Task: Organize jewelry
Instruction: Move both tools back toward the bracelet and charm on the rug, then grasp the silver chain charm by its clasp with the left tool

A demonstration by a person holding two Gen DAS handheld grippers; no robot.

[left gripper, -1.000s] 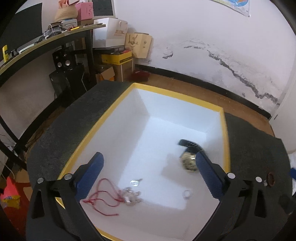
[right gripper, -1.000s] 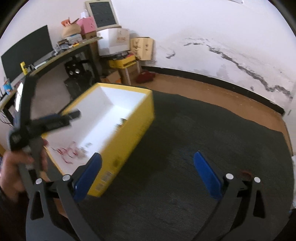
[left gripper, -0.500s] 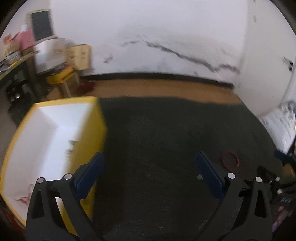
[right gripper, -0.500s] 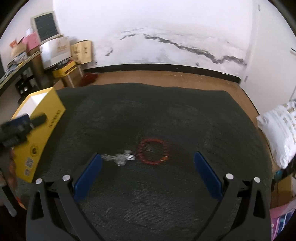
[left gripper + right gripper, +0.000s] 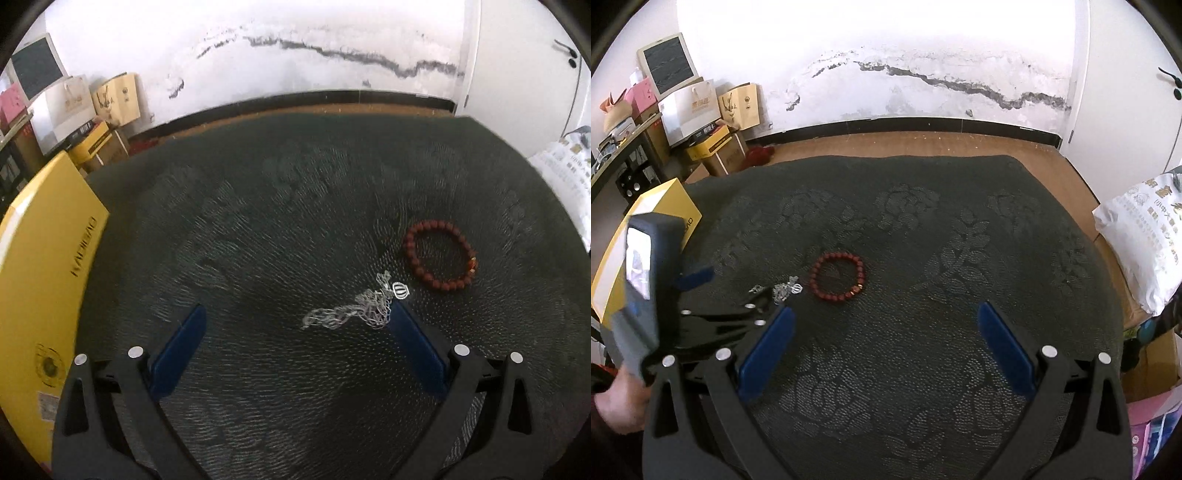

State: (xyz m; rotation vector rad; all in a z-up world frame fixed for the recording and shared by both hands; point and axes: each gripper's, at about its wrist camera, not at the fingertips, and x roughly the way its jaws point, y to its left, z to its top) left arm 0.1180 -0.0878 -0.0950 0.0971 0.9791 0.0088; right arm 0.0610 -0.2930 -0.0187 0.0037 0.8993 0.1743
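A silver chain necklace with a round pendant (image 5: pixel 360 308) lies bunched on the dark cloth, and my open left gripper (image 5: pixel 295 314) has its right finger (image 5: pixel 413 343) touching the chain's edge. Just right of the chain lies a red-brown bead bracelet (image 5: pixel 439 255). From the right wrist, the bracelet (image 5: pixel 837 276) and the chain (image 5: pixel 783 290) sit ahead and to the left of my open, empty right gripper (image 5: pixel 882 314). The left gripper (image 5: pixel 698 295) shows at the left of that view, held by a hand (image 5: pixel 617 402). The yellow box (image 5: pixel 40 280) stands at the far left.
The dark patterned cloth (image 5: pixel 923 236) covers the table, with wooden floor (image 5: pixel 905 146) beyond its far edge. Boxes and paper bags (image 5: pixel 713 110) are stacked by the wall at back left. A white printed sack (image 5: pixel 1145 240) sits at the right edge.
Both grippers swung right, away from the yellow box, and now face the open cloth. The left gripper has come down close to the silver chain, which now lies between its fingers.
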